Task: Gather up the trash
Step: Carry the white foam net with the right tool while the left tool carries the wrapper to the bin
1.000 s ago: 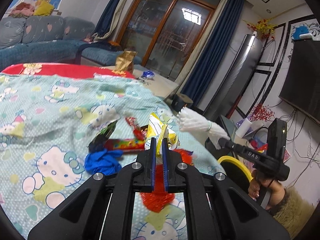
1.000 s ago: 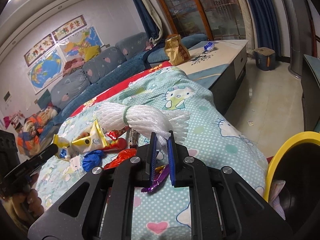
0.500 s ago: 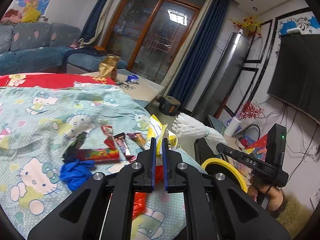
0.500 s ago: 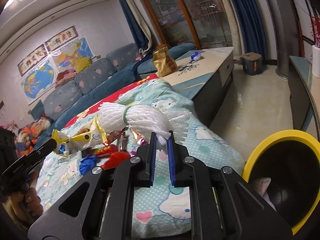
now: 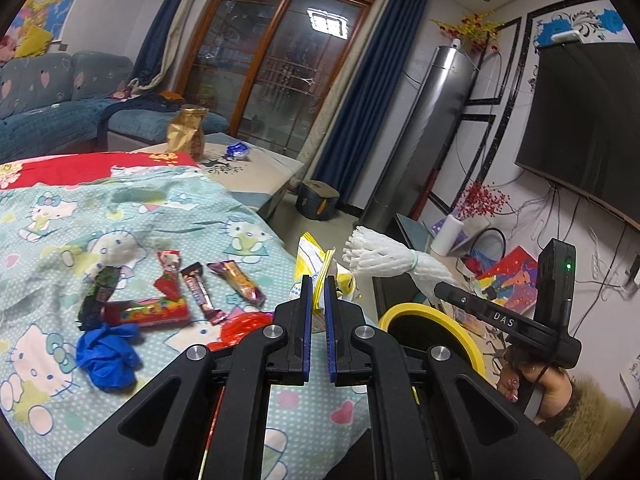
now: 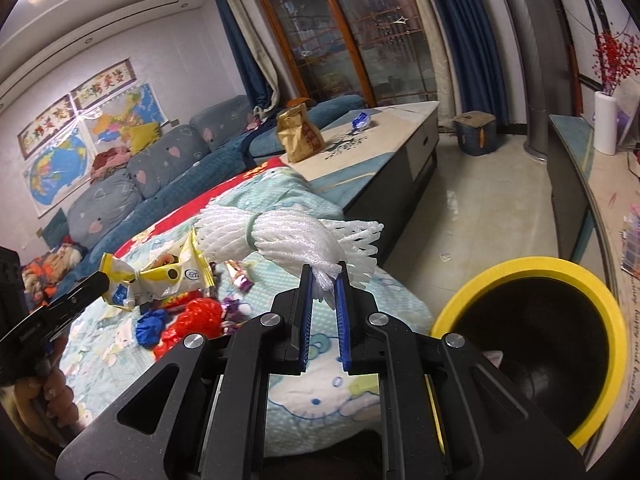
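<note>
While both grippers are up in the air beside the bed [image 5: 48, 248], each one has a piece of trash pinched tight. The left gripper [image 5: 319, 292] has its fingers nearly closed on a yellow snack bag [image 5: 314, 256], gripping it by one thin edge so the rest of the bag sticks up. The right gripper [image 6: 323, 286] has its fingers a little wider apart, squeezing a soft white foam net [image 6: 280, 236] by one end. The net is squashy, so I think it fills the gap and will not slip.

Both pieces are held off the bed and close to the yellow-rimmed bin [image 6: 600, 344], which stands on the floor just beside the bed's edge. My guess is they are being carried there to be dropped in. The bin is dark inside. Something pale [image 6: 494, 358] lies low in it, but I cannot tell what it is.

More trash is waiting on the bed cover: a crumpled blue glove [image 5: 106, 354], a red candy tube [image 5: 148, 310], a few small candy wrappers [image 5: 236, 282], and a shiny red wrapper [image 5: 244, 324]. So the job looks only partly done.

Far off, a brown paper bag [image 6: 300, 134] stands on a low bench [image 6: 384, 144].
</note>
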{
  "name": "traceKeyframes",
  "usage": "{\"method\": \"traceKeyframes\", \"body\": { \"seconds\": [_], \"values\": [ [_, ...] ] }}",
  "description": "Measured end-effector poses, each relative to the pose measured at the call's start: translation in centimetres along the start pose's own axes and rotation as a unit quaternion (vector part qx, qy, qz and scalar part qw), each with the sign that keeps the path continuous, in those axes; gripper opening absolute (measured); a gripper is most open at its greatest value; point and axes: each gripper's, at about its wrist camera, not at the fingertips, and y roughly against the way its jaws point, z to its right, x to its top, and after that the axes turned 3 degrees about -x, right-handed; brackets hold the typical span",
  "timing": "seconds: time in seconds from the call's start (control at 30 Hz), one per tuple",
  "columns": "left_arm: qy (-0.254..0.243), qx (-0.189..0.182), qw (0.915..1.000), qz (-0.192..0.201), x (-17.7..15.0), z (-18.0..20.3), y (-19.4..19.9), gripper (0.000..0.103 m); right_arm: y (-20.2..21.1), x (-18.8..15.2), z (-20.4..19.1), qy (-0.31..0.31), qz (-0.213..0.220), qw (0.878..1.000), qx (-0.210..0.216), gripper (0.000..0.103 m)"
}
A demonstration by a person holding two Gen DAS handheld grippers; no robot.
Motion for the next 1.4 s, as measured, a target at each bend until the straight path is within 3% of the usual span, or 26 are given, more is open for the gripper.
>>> {"method": "traceKeyframes", "body": {
  "seconds": [0.73, 1.4],
  "values": [
    [-0.040, -0.048, 0.9976, -0.029, -1.1, 4.5, -3.3, 0.006, 2.8, 0.5, 6.3, -0.047, 0.026, 0.994, -0.092, 0.007],
    [-0.083, -0.099, 0.9899, -0.059, -3.2, 9.2, -7.1, 0.006, 5.0, -0.4, 11.1, -0.074, 0.030, 0.985, -0.155, 0.007]
  ]
}}
